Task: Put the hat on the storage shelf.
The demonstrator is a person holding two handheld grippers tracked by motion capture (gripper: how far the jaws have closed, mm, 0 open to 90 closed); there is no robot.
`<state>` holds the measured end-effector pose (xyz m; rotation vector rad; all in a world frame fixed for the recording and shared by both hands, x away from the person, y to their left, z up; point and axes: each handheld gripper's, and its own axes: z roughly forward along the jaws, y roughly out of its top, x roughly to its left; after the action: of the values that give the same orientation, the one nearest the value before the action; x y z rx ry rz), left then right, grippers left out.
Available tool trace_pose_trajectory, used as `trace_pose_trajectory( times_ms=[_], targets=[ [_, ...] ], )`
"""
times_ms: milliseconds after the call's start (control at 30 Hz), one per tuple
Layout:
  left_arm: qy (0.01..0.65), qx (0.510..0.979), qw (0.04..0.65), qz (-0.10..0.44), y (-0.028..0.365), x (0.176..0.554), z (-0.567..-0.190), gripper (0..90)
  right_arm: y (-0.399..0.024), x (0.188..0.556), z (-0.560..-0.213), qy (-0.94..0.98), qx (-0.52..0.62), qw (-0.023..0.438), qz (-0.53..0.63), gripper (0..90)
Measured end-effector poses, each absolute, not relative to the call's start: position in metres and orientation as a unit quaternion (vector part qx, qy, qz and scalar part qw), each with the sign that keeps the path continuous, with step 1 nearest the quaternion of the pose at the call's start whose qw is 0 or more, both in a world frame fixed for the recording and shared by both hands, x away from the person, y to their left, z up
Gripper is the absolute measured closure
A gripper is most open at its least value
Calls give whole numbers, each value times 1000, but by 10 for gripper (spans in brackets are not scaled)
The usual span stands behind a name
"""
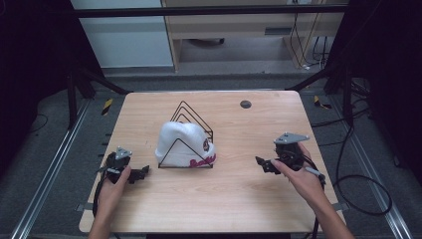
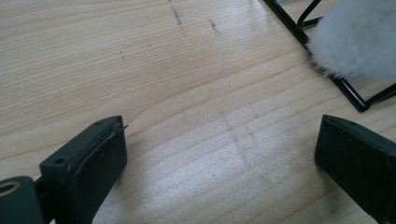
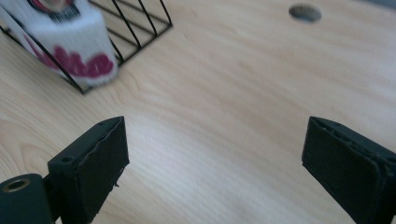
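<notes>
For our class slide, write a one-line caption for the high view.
White beanie sits in a black wire rack on a wooden table, flanked by the open left tool and right tool.

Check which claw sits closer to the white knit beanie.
The left claw: it sits just off the black wire rack holding the white knit beanie. The right claw has more bare wooden table between.

Bright, even overhead light; gripper views slightly blurred.
</notes>
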<state>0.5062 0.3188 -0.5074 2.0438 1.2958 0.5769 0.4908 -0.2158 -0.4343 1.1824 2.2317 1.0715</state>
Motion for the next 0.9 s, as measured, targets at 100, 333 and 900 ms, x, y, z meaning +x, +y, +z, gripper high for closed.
trace_pose_trajectory(
  times_ms=[100, 333, 900],
  targets=[
    [493, 778, 321, 219, 319, 506, -507, 14, -222, 489, -454, 796, 439, 190, 370, 79],
    [494, 778, 321, 220, 319, 506, -508, 13, -235, 488, -489, 780, 483, 185, 353, 93],
    [500, 774, 318, 223, 318, 504, -508, 9, -229, 484, -512, 756, 516, 225, 334, 88]
  ],
)
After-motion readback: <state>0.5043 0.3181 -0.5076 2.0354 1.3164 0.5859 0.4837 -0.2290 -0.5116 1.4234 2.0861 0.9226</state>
